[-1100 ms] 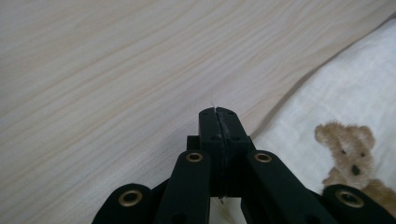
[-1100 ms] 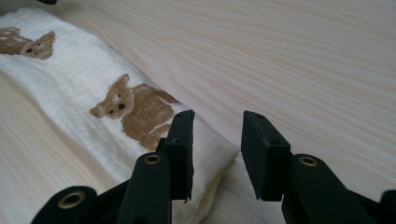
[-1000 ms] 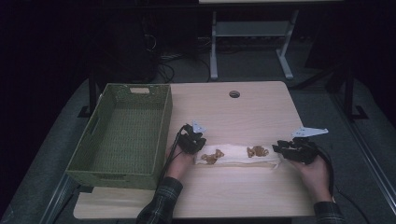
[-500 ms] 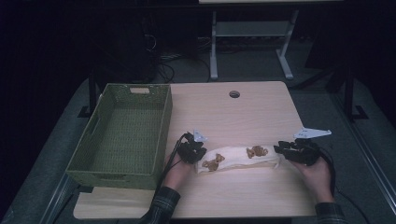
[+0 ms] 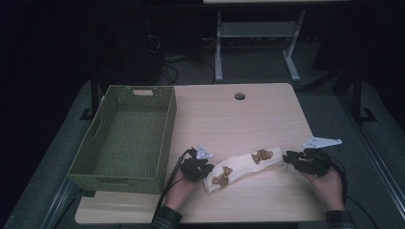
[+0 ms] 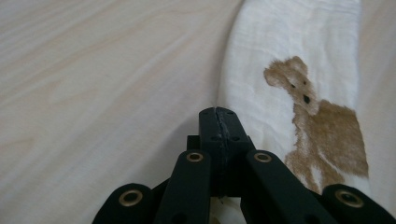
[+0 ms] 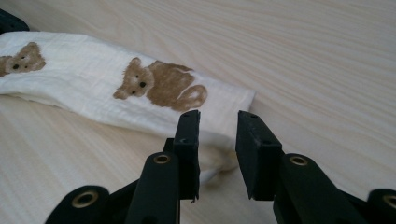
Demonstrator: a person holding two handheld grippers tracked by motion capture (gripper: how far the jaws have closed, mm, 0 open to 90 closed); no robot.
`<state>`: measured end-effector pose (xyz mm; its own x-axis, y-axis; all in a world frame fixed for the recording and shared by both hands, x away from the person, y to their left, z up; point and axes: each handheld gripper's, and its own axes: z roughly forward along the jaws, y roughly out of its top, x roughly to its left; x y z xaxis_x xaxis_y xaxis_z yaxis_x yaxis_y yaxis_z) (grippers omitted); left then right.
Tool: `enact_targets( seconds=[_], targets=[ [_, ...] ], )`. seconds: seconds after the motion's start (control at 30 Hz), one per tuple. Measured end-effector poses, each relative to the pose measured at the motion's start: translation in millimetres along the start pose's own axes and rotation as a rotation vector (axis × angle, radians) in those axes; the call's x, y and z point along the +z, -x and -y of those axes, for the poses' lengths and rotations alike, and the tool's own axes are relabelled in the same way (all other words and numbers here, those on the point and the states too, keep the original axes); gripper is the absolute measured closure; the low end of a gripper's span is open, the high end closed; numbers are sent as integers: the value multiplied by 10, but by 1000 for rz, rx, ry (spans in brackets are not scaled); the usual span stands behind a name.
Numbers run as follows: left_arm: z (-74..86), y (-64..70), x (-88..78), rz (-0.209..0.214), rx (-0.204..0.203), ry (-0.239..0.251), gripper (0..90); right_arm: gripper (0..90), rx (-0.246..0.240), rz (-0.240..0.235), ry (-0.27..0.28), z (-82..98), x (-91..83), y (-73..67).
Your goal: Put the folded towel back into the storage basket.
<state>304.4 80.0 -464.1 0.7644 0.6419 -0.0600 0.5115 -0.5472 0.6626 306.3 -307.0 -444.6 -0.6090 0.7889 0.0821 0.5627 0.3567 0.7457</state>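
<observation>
A folded white cloth (image 5: 243,167) printed with brown teddy bears lies slanted across the front of the wooden table (image 5: 239,124). My left gripper (image 5: 206,174) is shut on its near-left end; in the left gripper view the black jaws (image 6: 218,114) meet over the cloth (image 6: 299,56), with a bit of white pinched between them. My right gripper (image 5: 287,158) is at the cloth's far-right end. Its jaws (image 7: 218,117) have just been closing and still stand apart, with the corner of the cloth (image 7: 93,79) lying between and under them, pads clear of it.
A green woven basket (image 5: 165,138) stands empty at the table's left, close beside my left hand. A round cable hole (image 5: 239,96) sits near the far edge. A metal stand (image 5: 253,33) and cables lie on the dark floor beyond.
My left gripper has slid toward the table's front and a little right, dragging the cloth's left end, so the cloth now lies slanted. The right hand has stayed in place.
</observation>
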Motion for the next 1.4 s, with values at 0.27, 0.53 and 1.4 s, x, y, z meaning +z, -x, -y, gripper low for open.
enact_targets(
  seconds=[0.27, 0.53, 1.4],
  targets=[
    [38, 39, -43, -8, -5, 35, 876, 739, 8, -13, -32, 134, -68, -106],
    [-9, -238, 75, -153, -69, 96, 592, 897, -7, -38, -79, 173, -13, -197],
    [-2, -553, 142, -298, -196, 92, 184, 899, 14, -3, -129, -52, 408, -66]
  ],
)
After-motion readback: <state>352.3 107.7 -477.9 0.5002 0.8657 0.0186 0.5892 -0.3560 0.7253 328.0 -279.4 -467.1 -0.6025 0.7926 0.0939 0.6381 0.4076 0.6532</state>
